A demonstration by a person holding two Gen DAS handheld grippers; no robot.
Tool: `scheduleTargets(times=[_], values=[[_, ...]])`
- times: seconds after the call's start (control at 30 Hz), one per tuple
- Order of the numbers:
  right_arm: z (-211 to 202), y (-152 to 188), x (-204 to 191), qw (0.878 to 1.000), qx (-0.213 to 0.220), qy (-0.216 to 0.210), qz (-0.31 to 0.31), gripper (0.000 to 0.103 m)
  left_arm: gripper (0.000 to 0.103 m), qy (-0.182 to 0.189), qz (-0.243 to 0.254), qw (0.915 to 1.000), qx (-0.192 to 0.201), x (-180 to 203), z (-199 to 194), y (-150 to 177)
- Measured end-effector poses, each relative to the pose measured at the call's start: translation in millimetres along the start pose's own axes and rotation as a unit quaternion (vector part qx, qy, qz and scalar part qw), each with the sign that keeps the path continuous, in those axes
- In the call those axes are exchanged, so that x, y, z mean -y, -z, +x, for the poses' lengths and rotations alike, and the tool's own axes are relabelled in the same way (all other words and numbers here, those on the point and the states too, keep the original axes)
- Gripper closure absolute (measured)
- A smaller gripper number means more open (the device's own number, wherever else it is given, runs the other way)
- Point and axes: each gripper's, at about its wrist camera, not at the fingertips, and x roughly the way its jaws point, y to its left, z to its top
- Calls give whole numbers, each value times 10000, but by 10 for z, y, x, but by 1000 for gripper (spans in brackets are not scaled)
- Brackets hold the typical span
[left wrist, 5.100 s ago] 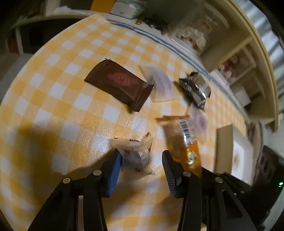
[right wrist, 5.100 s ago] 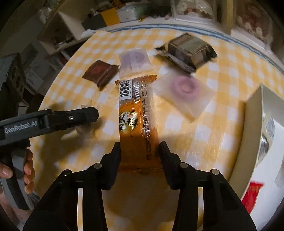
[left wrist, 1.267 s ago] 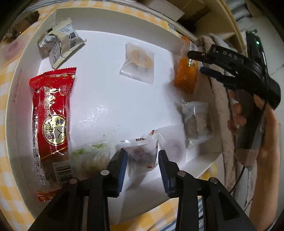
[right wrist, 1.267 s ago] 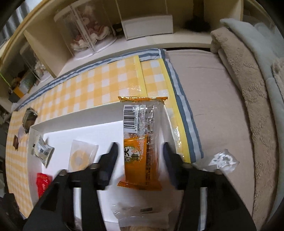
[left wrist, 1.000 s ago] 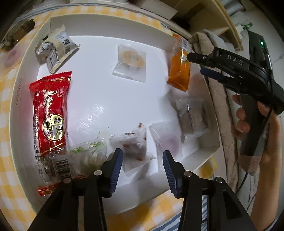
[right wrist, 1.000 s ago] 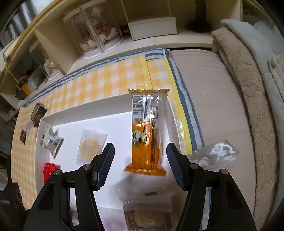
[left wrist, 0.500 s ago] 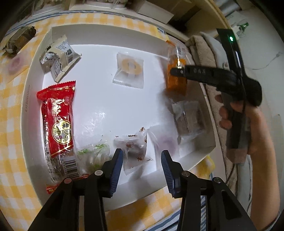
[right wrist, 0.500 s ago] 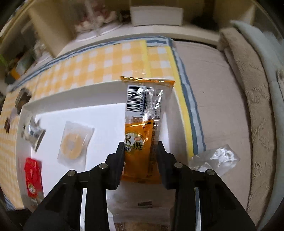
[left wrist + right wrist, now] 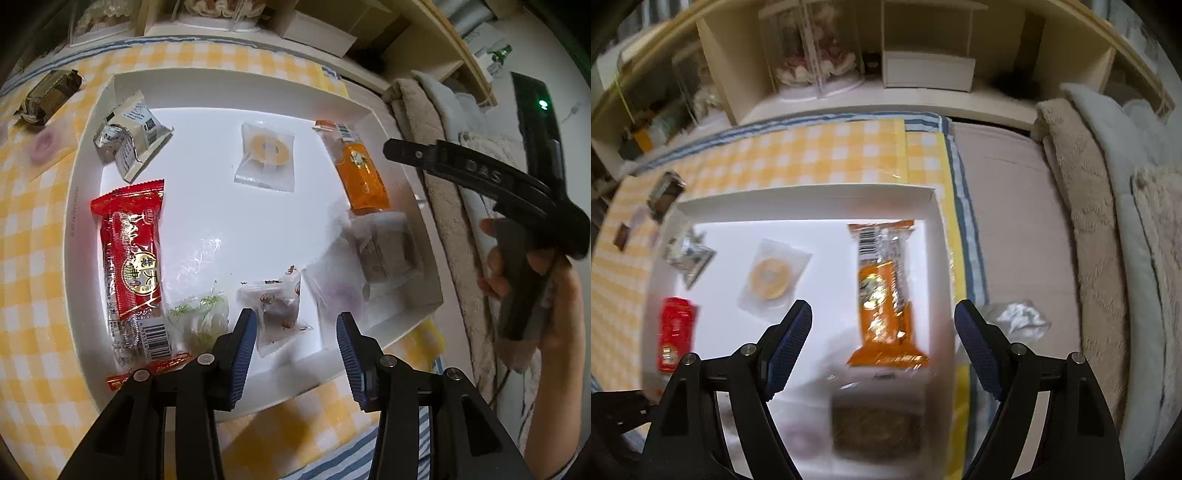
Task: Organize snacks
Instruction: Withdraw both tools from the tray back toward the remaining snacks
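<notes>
My left gripper point(image 9: 295, 345) gapes, empty, over the small clear snack point(image 9: 279, 310) in the white tray point(image 9: 229, 86); right gripper point(image 9: 882, 349) wide apart, empty, above the orange bar point(image 9: 886, 291) lying in the tray.

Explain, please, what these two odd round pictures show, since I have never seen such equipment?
There is no robot. A person holds a two-fingered black gripper in each hand, and a fisheye camera on each looks along its fingers. One picture is from the left gripper, the other from the right gripper. Both hang open above a shallow white cardboard tray on a yellow checked cloth, holding nothing. Inside lie wrapped snacks: a long red packet, an orange packet and a clear ring-biscuit pouch. A dark foil packet lies outside.
</notes>
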Motion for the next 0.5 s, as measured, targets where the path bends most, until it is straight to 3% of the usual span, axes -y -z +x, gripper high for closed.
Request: scheduleTargets(times=[0.17, 0.37, 0.43, 0.5], values=[[-217, 94, -84, 9998, 119, -163, 3, 22, 48, -59, 56, 9999, 79, 52, -155, 40], [-474, 224, -131, 9991, 272, -293, 148, 21, 25, -81, 76, 9997, 195, 84, -380, 85], [-562, 277, -131, 9988, 323, -323, 203, 12, 13, -119, 103, 9996, 246, 86, -461, 108], [-653, 328, -136, 9984, 417, -297, 241, 10, 5, -167, 142, 9992, 321, 90, -552, 133]])
